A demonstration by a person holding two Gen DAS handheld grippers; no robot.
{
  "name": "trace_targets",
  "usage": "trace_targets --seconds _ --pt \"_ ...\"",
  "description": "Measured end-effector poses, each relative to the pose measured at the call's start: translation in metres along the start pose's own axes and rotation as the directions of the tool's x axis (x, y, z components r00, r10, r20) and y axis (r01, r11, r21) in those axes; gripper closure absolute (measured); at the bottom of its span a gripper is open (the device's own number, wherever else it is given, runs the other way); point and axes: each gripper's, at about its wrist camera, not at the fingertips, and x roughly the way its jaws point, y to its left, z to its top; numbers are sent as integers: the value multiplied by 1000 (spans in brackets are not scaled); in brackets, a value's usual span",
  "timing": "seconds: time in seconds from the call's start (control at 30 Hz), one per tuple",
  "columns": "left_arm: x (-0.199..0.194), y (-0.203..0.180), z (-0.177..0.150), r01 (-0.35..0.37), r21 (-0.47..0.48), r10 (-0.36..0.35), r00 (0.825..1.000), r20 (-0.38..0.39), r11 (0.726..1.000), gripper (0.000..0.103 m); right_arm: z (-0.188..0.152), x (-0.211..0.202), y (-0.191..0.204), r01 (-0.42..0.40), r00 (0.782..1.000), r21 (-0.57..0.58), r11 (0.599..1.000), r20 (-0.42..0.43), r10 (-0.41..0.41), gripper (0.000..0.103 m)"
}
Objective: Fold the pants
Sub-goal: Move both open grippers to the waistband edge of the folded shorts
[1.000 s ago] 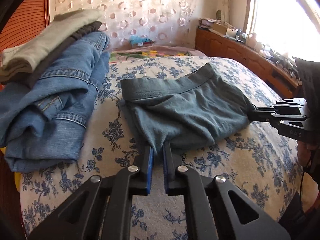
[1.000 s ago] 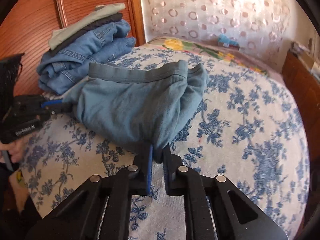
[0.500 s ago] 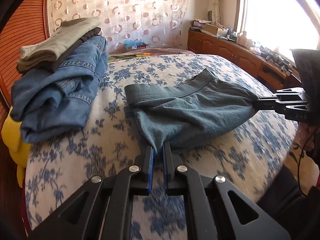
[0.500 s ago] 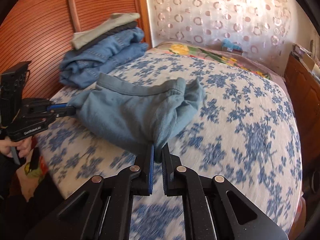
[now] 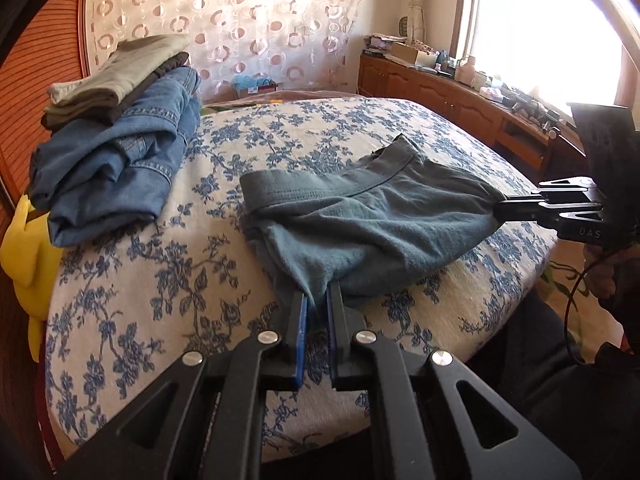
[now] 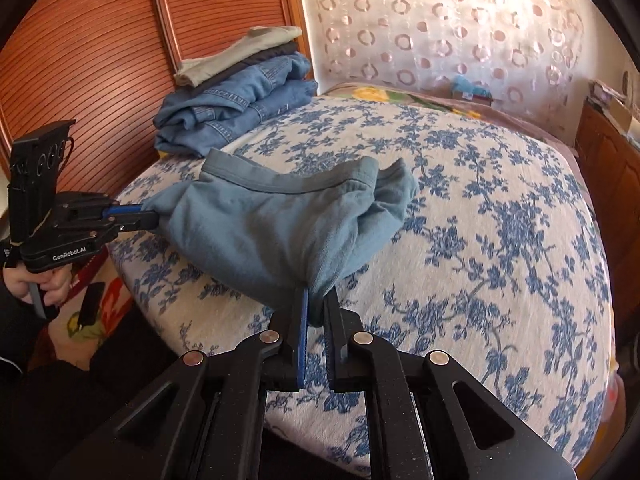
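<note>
Grey-blue pants (image 5: 360, 220) lie bunched near the front edge of the flowered bed (image 5: 168, 280), waistband facing away. My left gripper (image 5: 318, 298) is shut on one near corner of the fabric. My right gripper (image 6: 316, 300) is shut on the other near corner of the pants (image 6: 276, 224). Each view shows the other gripper from the side: the right gripper (image 5: 500, 204) at the right edge, the left gripper (image 6: 150, 214) at the left, held by a hand (image 6: 44, 284). The cloth is stretched between the two.
A stack of folded jeans (image 5: 116, 160) with grey and dark garments on top sits at the bed's far left against a wooden slatted wall (image 6: 88, 48). A yellow cloth (image 5: 24, 248) hangs at the left edge. A wooden cabinet (image 5: 460, 100) lines the window side.
Both grippers have drawn back toward the bed's front edge, dragging the pants with them; the jeans stack now lies farther from the pants.
</note>
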Motion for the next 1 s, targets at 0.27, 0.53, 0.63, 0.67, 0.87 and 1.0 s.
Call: trace_targets --seconds 0.27,0.53,0.63,0.67,0.87,1.0 --pt "-6 -1 1 -38 -19 39 999 10 999 86 1 -8 3 15 1000 -1 1000 26 -15 94" --pt "-13 5 8 -57 -25 58 997 45 998 62 10 -19 -1 50 997 -8 999 63 -49 85" --pt "-12 5 11 -65 -22 66 997 46 998 59 12 -15 -2 54 996 -1 999 66 -54 79" --pt "-11 5 11 -67 -20 68 996 49 998 57 12 -14 -2 53 997 2 999 65 -53 79" --pt "-8 4 13 -47 -32 49 997 62 998 39 15 -8 0 49 996 -6 999 68 -49 72" --pt "-5 5 15 -52 -40 55 996 63 998 37 17 -4 2 58 996 -16 998 72 -57 62"
